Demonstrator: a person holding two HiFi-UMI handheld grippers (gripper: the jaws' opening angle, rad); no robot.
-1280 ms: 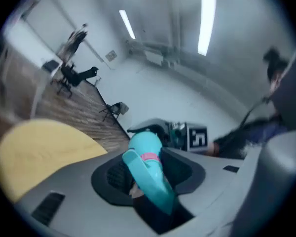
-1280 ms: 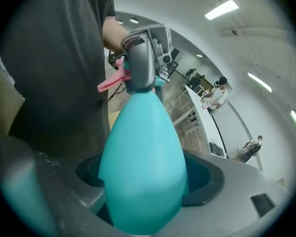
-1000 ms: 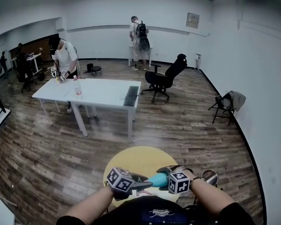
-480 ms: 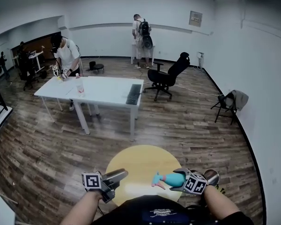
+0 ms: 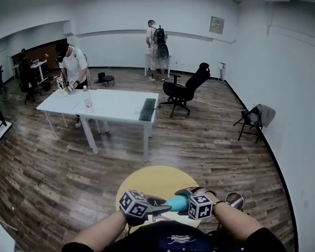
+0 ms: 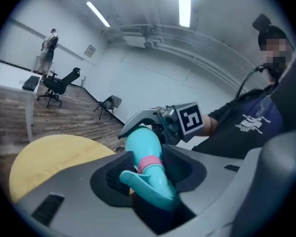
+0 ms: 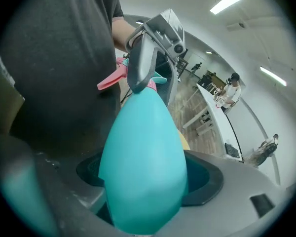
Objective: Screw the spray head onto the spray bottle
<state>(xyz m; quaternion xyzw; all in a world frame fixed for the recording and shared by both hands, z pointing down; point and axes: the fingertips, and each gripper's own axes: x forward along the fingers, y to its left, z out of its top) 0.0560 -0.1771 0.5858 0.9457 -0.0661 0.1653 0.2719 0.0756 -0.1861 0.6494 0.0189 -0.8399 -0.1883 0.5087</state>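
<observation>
A teal spray bottle (image 5: 176, 202) lies level between my two grippers, low over the round yellow table (image 5: 152, 178). My right gripper (image 7: 145, 177) is shut on the bottle's fat body (image 7: 144, 152). My left gripper (image 6: 147, 173) has just been closing, and its pads now press on the teal spray head (image 6: 155, 187) below the pink collar (image 6: 150, 163). In the head view the left gripper (image 5: 160, 209) meets the right gripper (image 5: 184, 197) in front of my chest. The pink trigger (image 7: 113, 78) sticks out beside the left gripper (image 7: 150, 58) in the right gripper view.
A long white table (image 5: 121, 106) stands mid-room with a person (image 5: 71, 62) working at its far end. A black office chair (image 5: 186, 88) is behind it, a folding chair (image 5: 254, 117) by the right wall, another person (image 5: 156, 41) at the back wall. Wooden floor lies between.
Half a second ago the grippers were apart, the left one open off to the left. Now the left gripper is back at the bottle and closed on the spray head.
</observation>
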